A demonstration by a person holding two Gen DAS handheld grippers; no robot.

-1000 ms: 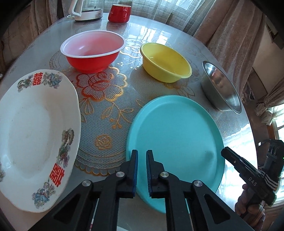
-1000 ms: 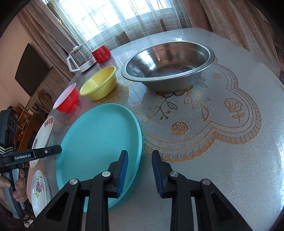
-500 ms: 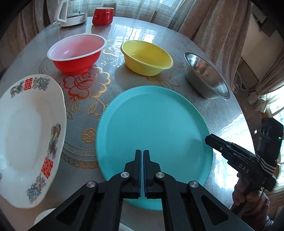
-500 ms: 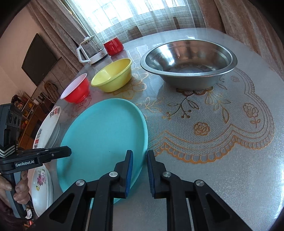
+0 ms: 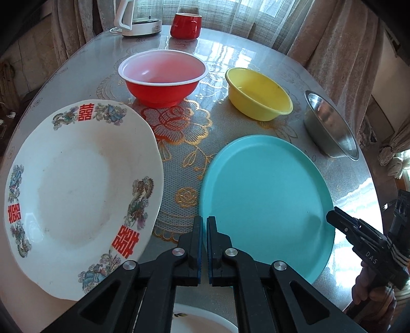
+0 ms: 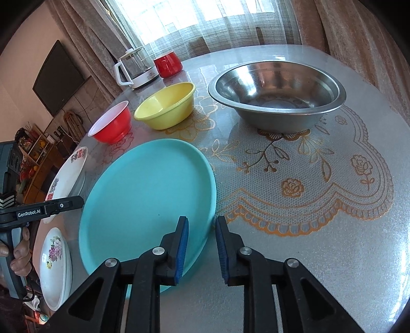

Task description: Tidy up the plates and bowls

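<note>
A large teal plate [image 5: 266, 194] lies flat on the round table. My left gripper [image 5: 204, 222] is shut with nothing between its pads, its tips just above the plate's near-left rim. My right gripper [image 6: 201, 225] straddles the right rim of the teal plate [image 6: 148, 194]: one finger is over the plate, the other outside it. Its jaws are opening and the pads do not press the rim. A white plate with red characters [image 5: 77, 189] lies to the left. Behind stand a red bowl [image 5: 162, 76], a yellow bowl [image 5: 258, 94] and a steel bowl [image 6: 276, 94].
A small flowered plate [image 6: 55, 263] sits at the table's near edge, below the white plate [image 6: 68, 174]. A kettle [image 5: 135, 18] and a red mug [image 5: 185, 25] stand at the far edge. The table edge [image 5: 369, 179] runs close behind the steel bowl [image 5: 330, 128].
The left jaws have gone from slightly apart to shut, and that hand has shifted sideways along the teal plate's near rim. The right jaws narrowed, then widened again around the rim.
</note>
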